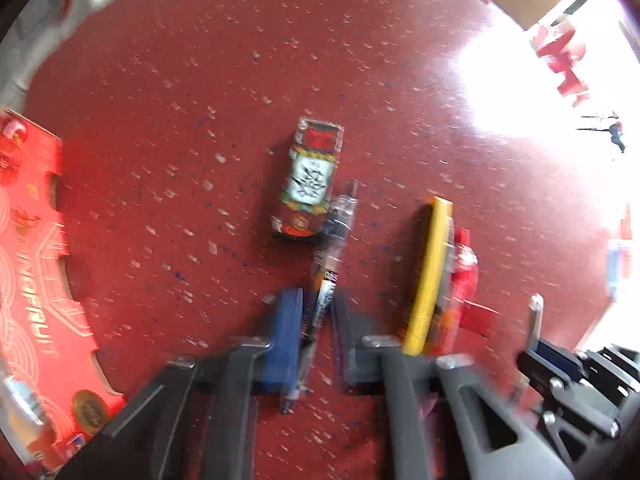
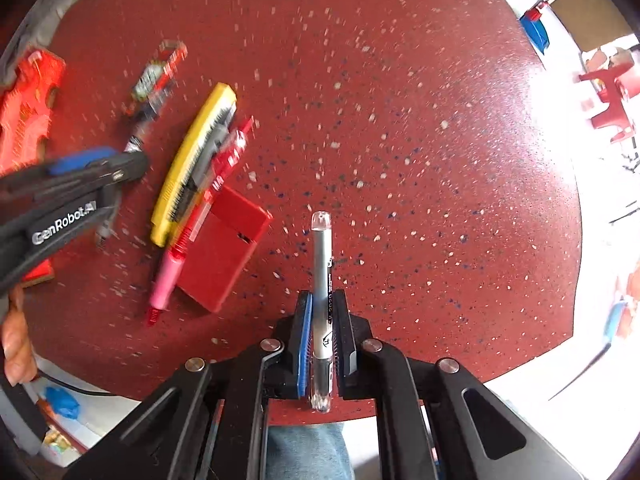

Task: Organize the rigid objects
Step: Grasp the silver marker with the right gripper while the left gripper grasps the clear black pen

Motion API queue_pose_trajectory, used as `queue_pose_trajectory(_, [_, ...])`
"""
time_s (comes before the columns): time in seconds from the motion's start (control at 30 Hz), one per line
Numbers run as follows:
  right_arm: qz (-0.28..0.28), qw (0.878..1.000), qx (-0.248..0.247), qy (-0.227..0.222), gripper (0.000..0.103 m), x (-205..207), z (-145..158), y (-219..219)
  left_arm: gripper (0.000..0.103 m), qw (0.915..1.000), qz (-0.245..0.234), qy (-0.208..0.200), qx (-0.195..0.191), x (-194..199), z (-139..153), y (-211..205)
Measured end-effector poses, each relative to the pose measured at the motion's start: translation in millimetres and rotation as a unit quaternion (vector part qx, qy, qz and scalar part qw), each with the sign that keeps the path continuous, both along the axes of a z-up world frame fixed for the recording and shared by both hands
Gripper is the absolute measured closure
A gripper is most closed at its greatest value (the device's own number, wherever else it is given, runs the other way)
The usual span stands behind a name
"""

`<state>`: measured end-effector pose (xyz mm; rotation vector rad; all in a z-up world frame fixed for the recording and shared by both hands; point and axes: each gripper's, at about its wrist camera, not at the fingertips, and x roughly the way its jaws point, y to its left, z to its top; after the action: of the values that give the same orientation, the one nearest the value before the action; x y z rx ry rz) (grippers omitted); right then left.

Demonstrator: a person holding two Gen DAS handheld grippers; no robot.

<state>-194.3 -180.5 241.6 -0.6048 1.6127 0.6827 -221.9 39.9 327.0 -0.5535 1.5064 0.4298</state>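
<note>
In the left wrist view my left gripper (image 1: 318, 312) is closed on a clear black pen (image 1: 334, 236) that points at a small patterned box (image 1: 310, 180); the frame is blurred. A yellow comb-like tool (image 1: 430, 272) and a red pen (image 1: 464, 268) lie to its right. In the right wrist view my right gripper (image 2: 323, 300) is shut on a silver pen (image 2: 321, 264) above the red speckled table (image 2: 380, 100). The left gripper (image 2: 100, 172) shows at the left, next to the yellow tool (image 2: 192, 164), a pink-red pen (image 2: 172, 268) and a red flat box (image 2: 224, 248).
A red printed cardboard tray (image 1: 32, 248) lies at the table's left edge and also shows in the right wrist view (image 2: 24, 120). Red chairs (image 2: 612, 96) stand beyond the table at the right. The table's near edge runs under my right gripper.
</note>
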Motion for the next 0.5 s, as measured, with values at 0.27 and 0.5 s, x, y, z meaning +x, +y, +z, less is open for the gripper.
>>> queue_pose_trajectory(0.27, [-0.039, 0.998, 0.039, 0.013, 0.092, 9, 32, -9, 0.092, 0.9995, 0.015, -0.024, -0.011, -46, 40, 24])
queue_pose_trajectory(0.5, [-0.026, 0.997, 0.068, 0.007, 0.092, 13, 66, 8, 0.092, 0.9989, 0.015, -0.044, 0.001, -72, 77, 23])
